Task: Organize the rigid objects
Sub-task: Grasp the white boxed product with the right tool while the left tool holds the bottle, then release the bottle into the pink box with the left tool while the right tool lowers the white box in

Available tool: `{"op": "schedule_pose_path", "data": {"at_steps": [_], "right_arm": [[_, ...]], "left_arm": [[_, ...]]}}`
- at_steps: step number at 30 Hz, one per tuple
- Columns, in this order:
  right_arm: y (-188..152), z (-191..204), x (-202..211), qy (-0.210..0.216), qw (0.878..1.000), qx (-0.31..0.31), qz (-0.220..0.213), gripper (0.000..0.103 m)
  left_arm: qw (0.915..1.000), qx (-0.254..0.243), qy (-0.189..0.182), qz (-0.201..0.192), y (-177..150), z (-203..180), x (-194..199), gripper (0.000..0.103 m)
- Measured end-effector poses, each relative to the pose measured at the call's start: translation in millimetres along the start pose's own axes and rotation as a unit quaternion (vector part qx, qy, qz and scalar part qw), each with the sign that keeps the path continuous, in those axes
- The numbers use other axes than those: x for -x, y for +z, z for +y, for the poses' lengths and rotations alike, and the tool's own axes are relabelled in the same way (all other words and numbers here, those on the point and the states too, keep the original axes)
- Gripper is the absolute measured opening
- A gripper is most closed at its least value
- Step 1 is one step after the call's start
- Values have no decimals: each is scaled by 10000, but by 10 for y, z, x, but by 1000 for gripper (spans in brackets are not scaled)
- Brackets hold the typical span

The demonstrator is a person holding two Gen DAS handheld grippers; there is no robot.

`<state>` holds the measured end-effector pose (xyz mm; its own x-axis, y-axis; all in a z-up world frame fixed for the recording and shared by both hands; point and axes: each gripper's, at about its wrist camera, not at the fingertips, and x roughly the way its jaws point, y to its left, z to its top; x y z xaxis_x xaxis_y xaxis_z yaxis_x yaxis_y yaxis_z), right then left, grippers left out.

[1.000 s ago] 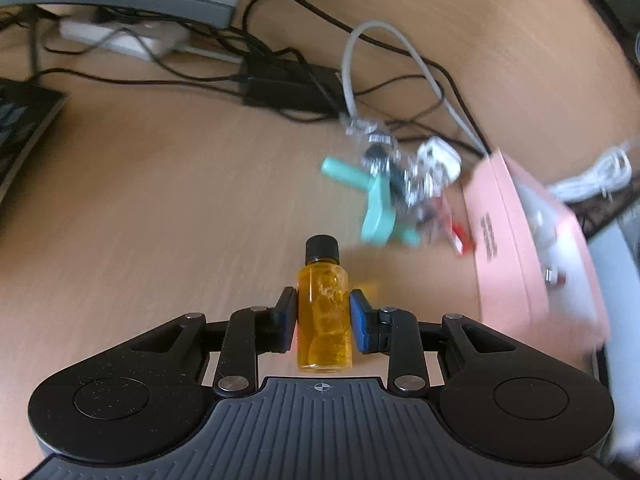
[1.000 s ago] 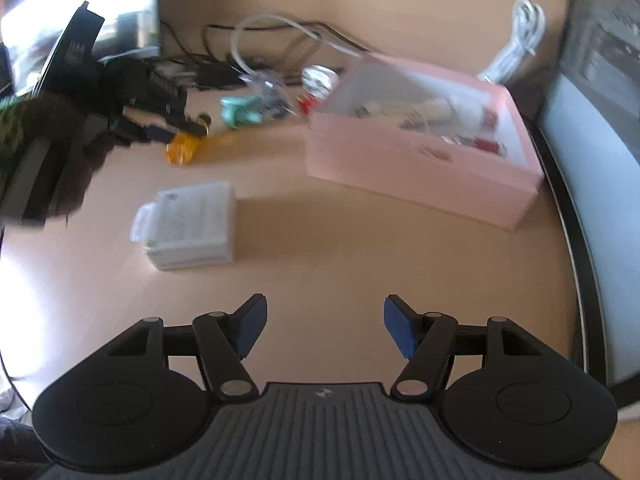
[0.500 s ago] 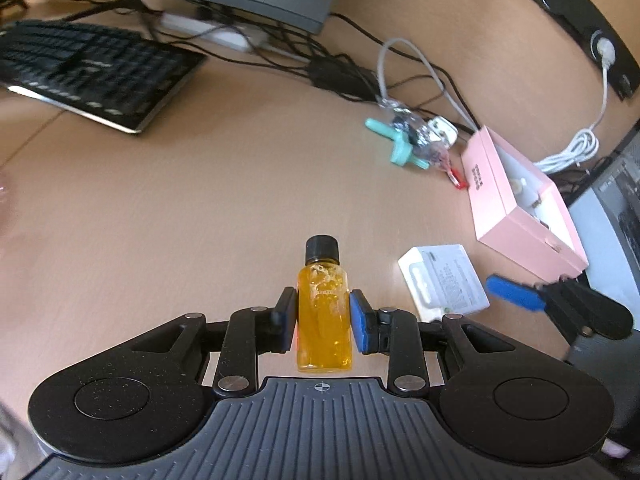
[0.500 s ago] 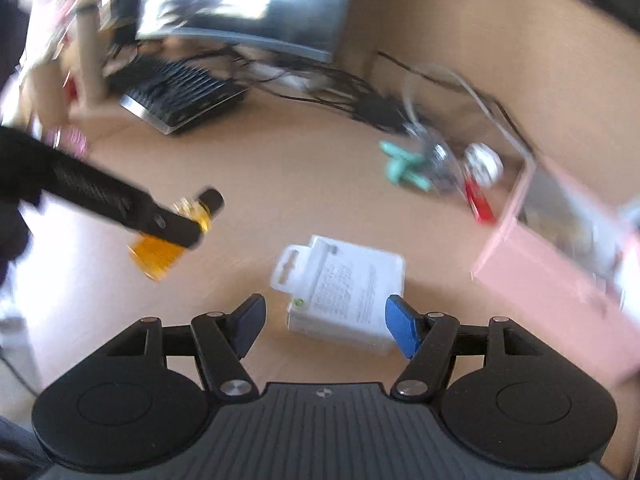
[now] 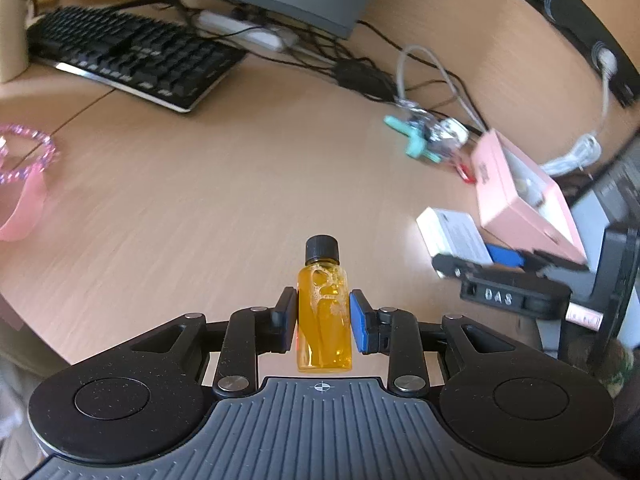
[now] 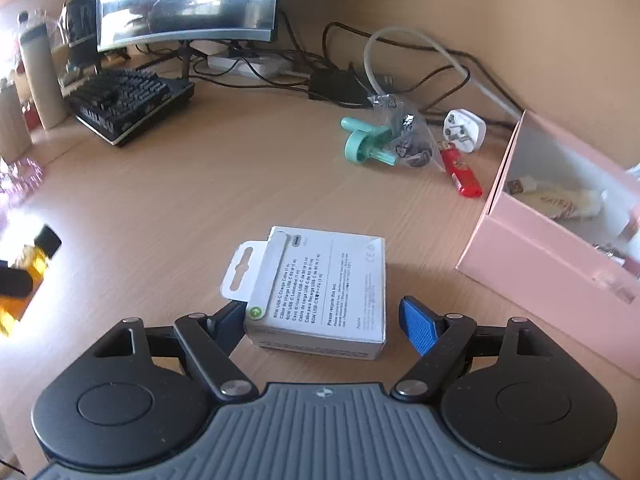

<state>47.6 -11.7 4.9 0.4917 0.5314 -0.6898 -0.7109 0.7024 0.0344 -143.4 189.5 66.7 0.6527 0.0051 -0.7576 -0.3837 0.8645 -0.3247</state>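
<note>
Clamped between the left gripper's point(image 5: 323, 322) jaws is a small amber bottle point(image 5: 324, 322) with a black cap, held upright above the wooden desk point(image 5: 192, 184). To its right, the right gripper point(image 6: 322, 320) has just been opening its jaws, which now stand wide on either side of a white USB-C cable box point(image 6: 320, 292) lying flat on the desk, the blue right pad clear of it. Further right sits an open pink box point(image 6: 532, 268).
</note>
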Motion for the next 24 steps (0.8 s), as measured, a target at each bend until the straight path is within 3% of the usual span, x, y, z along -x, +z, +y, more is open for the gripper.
{"op": "schedule_pose_path", "data": {"at_steps": [1, 6, 13, 18, 24], "right_arm": [[-5, -9, 29, 45, 10000, -24, -43, 70], [-41, 43, 304, -115, 9997, 80, -209, 68], [-204, -201, 1079, -663, 9962, -208, -526, 68], [-429, -454, 1611, -1260, 9857, -864, -708, 68], [-740, -587, 1999, -1988, 9649, -1462, -901, 68]], "left_arm": [[9999, -87, -52, 27, -8, -40, -4, 32], [9946, -787, -572, 349, -32, -381, -118, 32], [9663, -1957, -1508, 729, -36, -1032, -303, 32], [9467, -2344, -2143, 536, 297, -1511, -384, 32], [9307, -2795, -2355, -97, 898, -2244, -566, 32]]}}
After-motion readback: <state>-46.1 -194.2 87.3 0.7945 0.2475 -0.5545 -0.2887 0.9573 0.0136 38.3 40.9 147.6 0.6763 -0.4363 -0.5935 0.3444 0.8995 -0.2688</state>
